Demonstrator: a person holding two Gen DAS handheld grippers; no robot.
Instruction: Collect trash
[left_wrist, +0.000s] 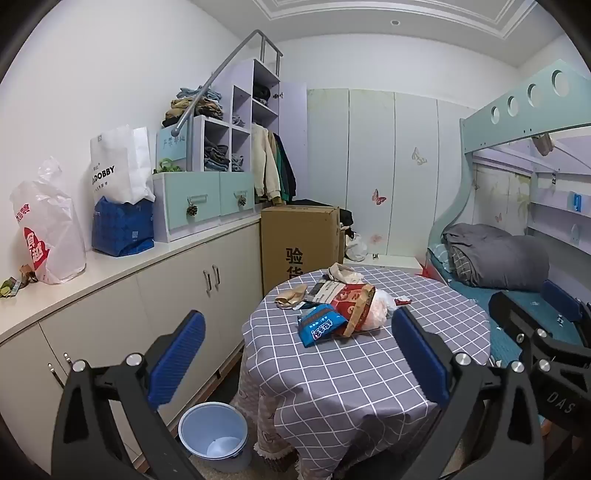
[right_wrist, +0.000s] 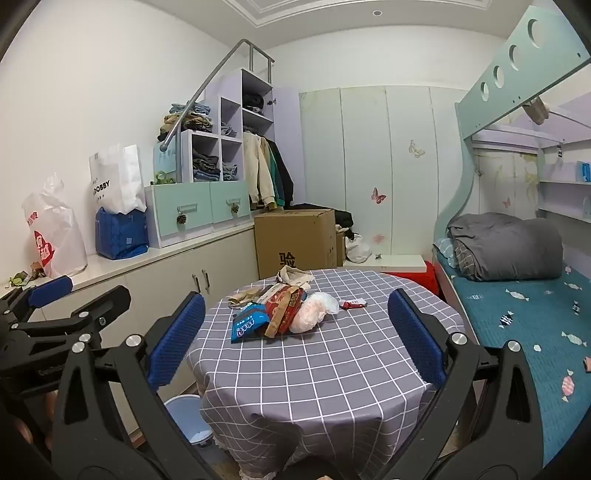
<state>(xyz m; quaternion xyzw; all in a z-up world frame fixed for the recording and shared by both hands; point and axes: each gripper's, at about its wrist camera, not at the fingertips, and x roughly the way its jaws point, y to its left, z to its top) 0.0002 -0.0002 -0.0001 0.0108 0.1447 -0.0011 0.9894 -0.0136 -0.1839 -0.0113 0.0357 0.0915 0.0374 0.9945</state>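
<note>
Both hand-held grippers, left (left_wrist: 298, 363) and right (right_wrist: 295, 339): released, empty. Advice: grasp blue snack wrapper (right_wrist: 249, 325) by its edge; drop in wastebasket (left_wrist: 213, 435).

Left hand-held gripper (left_wrist: 297, 354): jaws spread wide, nothing between them. Right hand-held gripper (right_wrist: 295, 341): jaws spread wide, empty, held just beside the left.

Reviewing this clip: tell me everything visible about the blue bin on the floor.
The bin is a round, light blue pail, plastic by its look, standing upright and lidless on the floor. It sits between the white cabinet and the table, whose checked cloth hangs beside it; whether they touch cannot be told. Inside, something pale lies at the bottom; otherwise it looks nearly empty. In the right wrist view only part of its rim shows. Neither tool touches it.
</note>
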